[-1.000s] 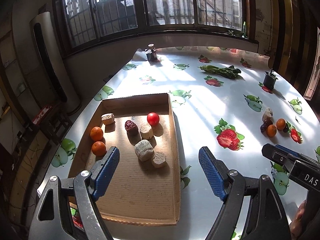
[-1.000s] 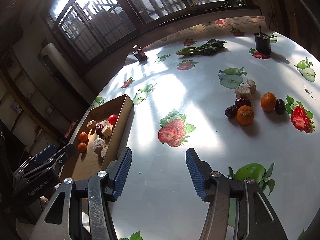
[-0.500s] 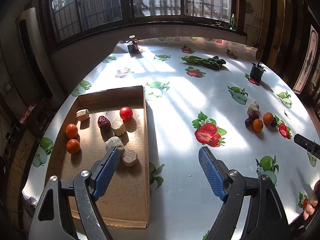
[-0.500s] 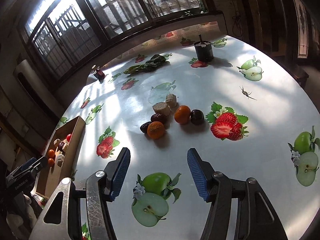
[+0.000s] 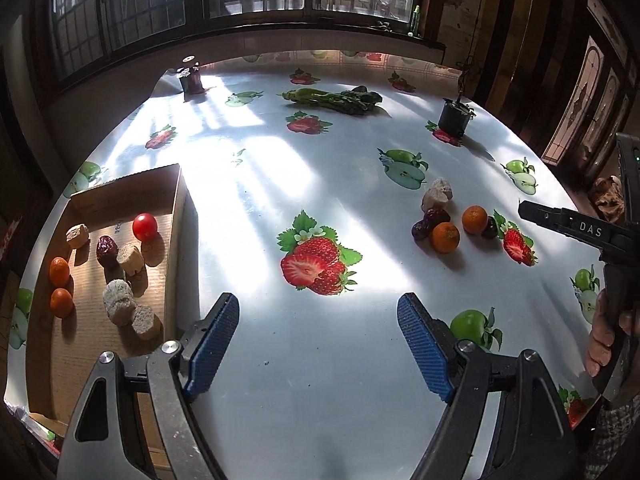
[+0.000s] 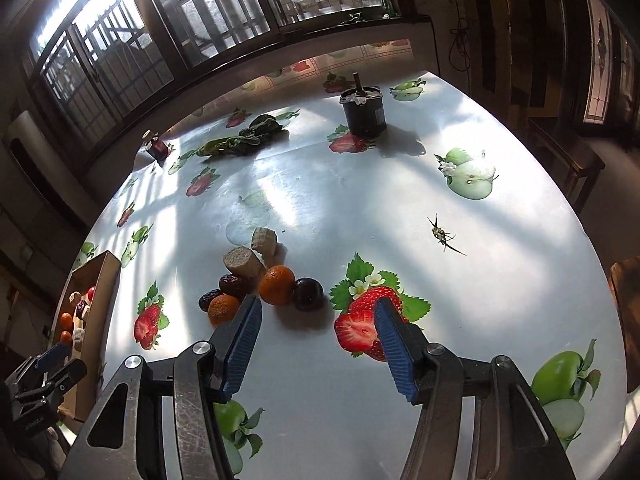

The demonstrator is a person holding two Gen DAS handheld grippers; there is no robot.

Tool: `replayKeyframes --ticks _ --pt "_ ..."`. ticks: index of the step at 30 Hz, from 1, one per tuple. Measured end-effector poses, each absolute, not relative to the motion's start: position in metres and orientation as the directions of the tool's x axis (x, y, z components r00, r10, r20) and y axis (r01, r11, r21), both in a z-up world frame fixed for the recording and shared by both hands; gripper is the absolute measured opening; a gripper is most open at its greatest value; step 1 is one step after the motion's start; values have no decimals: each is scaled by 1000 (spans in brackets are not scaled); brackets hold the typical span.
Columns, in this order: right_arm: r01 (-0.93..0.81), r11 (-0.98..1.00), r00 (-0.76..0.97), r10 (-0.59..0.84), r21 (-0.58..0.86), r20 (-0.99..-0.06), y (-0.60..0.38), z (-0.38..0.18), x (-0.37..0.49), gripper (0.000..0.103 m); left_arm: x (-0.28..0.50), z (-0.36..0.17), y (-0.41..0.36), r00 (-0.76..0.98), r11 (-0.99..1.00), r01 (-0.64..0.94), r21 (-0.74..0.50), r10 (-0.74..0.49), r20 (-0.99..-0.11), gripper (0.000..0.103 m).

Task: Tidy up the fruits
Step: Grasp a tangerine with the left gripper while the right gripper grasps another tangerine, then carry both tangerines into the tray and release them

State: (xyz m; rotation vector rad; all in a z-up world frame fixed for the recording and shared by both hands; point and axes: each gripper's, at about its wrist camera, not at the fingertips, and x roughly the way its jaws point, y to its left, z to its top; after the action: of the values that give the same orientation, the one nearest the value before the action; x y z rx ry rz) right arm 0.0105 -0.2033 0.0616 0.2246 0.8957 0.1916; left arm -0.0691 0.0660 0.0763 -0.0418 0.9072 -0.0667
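Both grippers tilt down toward the table (image 5: 320, 184), which wears a cloth printed with strawberries and apples. The left gripper (image 5: 318, 346) hangs over bare cloth just right of the cardboard box (image 5: 176, 208), its blue pads spread wide with nothing between them. The right gripper (image 6: 318, 346) points at the loose pile of fruit (image 6: 264, 280); its jaws are closing, yet nothing sits between the pads, and the left pad covers part of one orange (image 6: 223, 309). A hand (image 5: 604, 332) grips the right tool at the frame's edge in the left view, only its fingers showing. The pile holds two oranges, dark dates, a dark round fruit and two pale chunks. In the box lie two oranges (image 5: 60, 286), a cherry tomato (image 5: 145, 227), a date and several pale chunks; its near corner is cut off behind the left gripper. White letters "DAS" show on the right tool's arm (image 5: 590, 231); the lettering on the left tool in the right view is too small to read.
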Motion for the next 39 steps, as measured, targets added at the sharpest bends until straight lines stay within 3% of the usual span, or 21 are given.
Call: replayKeyframes --ticks 1,3,7,16,21,22,25,32,35,39 --pt "-90 960 603 265 266 -752 -196 60 17 47 -68 75 64 609 996 45 -74 -86 -788 81" --pt "-109 962 594 265 250 -759 -186 55 29 46 -66 71 62 600 995 54 -82 -98 -794 81" --pt "-115 964 579 262 241 -772 -180 46 46 40 -63 63 58 580 994 75 -85 -113 -807 58" --pt "-164 965 538 262 205 -801 -156 26 69 40 -59 53 47 546 989 101 -108 -146 -825 58" --pt "-184 976 536 196 113 -821 -146 18 70 40 -52 59 31 553 983 147 -110 -174 -815 58" --pt "-182 977 538 195 113 -820 -148 19 68 34 -50 60 27 554 982 158 -109 -179 -813 58" --pt "-160 980 557 188 118 -809 -159 24 59 32 -44 62 13 566 977 193 -93 -188 -803 58" --pt "-54 973 610 212 226 -764 -206 31 39 31 -13 49 -20 552 957 265 -117 -250 -795 58" --pt "-40 956 623 252 292 -741 -219 29 39 31 5 41 -32 539 943 290 -162 -301 -787 58" --pt "-36 921 610 328 388 -721 -229 22 43 31 21 29 -47 530 940 314 -136 -292 -796 58"
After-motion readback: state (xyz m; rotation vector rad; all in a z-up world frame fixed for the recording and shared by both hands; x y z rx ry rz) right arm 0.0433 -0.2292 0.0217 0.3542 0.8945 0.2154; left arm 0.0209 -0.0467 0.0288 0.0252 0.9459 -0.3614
